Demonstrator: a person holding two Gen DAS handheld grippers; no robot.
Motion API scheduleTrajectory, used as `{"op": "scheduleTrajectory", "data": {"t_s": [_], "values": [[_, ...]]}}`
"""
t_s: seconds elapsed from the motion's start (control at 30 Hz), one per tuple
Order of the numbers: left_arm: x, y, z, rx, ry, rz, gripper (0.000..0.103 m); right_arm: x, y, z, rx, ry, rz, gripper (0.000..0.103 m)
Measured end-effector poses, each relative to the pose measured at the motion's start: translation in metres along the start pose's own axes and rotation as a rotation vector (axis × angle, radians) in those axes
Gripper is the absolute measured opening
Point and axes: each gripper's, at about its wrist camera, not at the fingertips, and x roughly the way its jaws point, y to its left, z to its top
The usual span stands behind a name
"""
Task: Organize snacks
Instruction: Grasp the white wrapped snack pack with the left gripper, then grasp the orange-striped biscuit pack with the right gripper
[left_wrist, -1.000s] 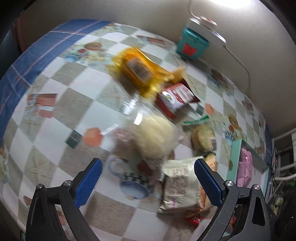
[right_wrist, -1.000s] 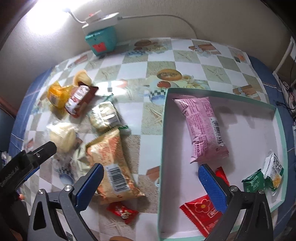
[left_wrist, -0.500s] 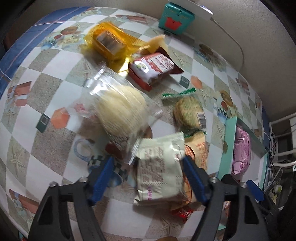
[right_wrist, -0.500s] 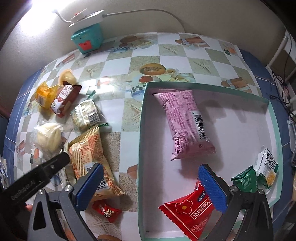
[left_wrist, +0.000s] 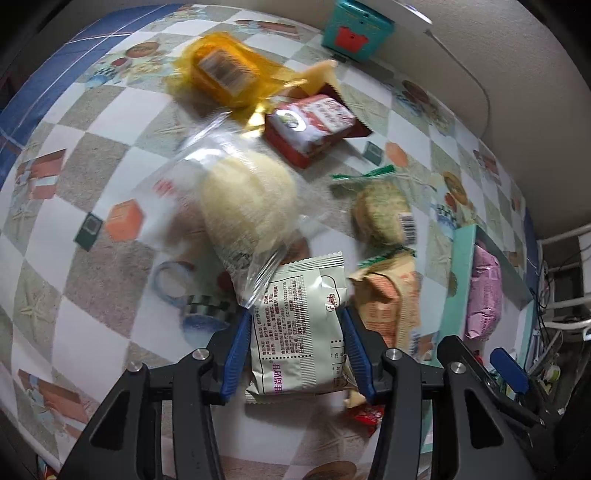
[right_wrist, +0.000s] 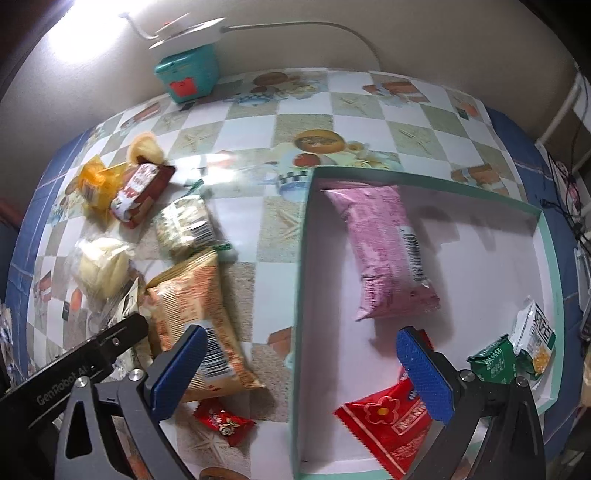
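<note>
We see a table (right_wrist: 280, 236) covered by a checkered cloth printed with food pictures and edged in blue. Directly on it lie a yellow packet (left_wrist: 221, 74), a red-and-white packet (left_wrist: 314, 129), a clear bag with a pale round cake (left_wrist: 247, 199), a green-trimmed biscuit packet (left_wrist: 380, 214), a pale green packet (left_wrist: 299, 325), an orange packet (right_wrist: 192, 314) and a small red sweet (right_wrist: 221, 424). A teal-walled box (right_wrist: 301, 295) rests on the cloth beside them, and a teal container (right_wrist: 186, 74) stands at the far edge, apparently against the wall.
</note>
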Motion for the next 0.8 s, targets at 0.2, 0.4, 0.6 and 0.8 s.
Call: {"op": "scheduleTrajectory", "data": {"t_s": [0.2, 0.4, 0.6, 0.8], "values": [[-0.005, 0.022, 0.003, -0.065, -0.009, 0.029, 0.051, -0.004, 0.026, 0.001, -0.08, -0.026, 0.001, 0.102], [-0.01, 0.042, 0.005, -0.127, -0.018, 0.017, 0.051, 0.0, 0.053, -0.005, -0.163, -0.017, 0.023, 0.084], [-0.012, 0.051, 0.003, -0.149, -0.019, 0.006, 0.051, 0.007, 0.071, -0.011, -0.202, 0.006, 0.067, 0.063], [-0.013, 0.05, 0.002, -0.153, -0.018, 0.004, 0.051, 0.018, 0.074, -0.015, -0.201, 0.02, 0.058, 0.059]]}}
